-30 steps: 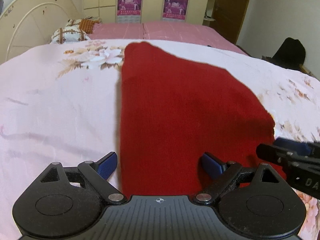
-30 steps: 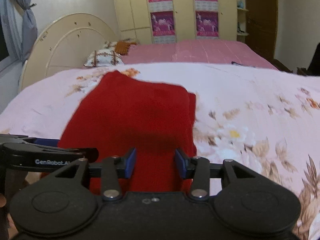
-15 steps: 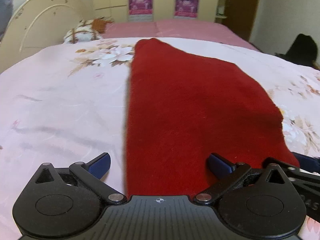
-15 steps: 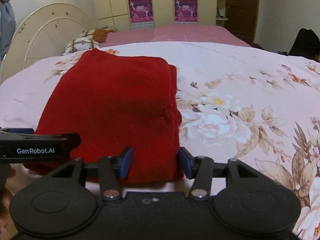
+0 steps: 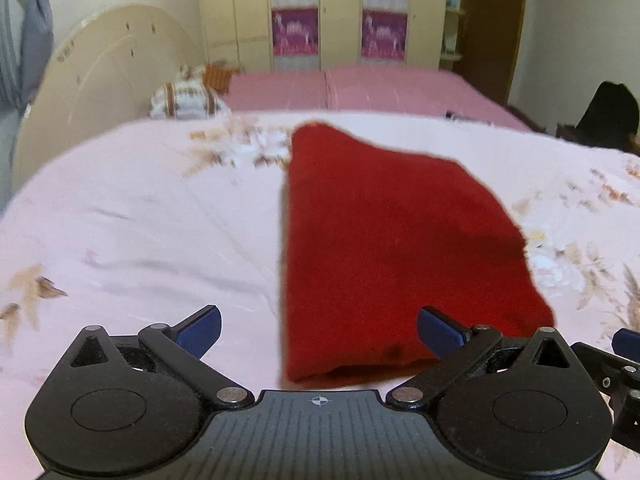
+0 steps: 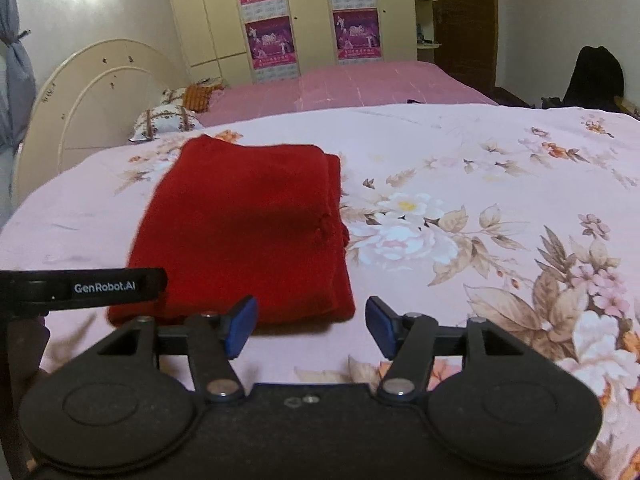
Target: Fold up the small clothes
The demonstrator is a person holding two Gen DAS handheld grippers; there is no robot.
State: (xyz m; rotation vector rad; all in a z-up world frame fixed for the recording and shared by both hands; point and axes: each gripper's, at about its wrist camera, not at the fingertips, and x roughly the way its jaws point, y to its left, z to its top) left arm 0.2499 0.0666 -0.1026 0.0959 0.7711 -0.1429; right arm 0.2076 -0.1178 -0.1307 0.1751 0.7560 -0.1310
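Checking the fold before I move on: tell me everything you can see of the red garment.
The red garment is a plain deep-red, fuzzy knit-looking cloth, folded into a rough rectangle with stacked layers showing along its right edge. It lies flat on the pink floral bedspread, narrow end nearest the cameras. Neither gripper touches it.

Black tongs (image 6: 307, 326) with blue pads (image 6: 240, 324), silver screws, white "GenRobot.AI" lettering.

The folded cloth (image 6: 244, 232) lies flat on the bed cover (image 6: 460, 152). Two pillows (image 6: 168, 122) lie behind it, by the headboard (image 6: 92, 100) on the left. The wardrobe (image 6: 312, 12) stands at the back.
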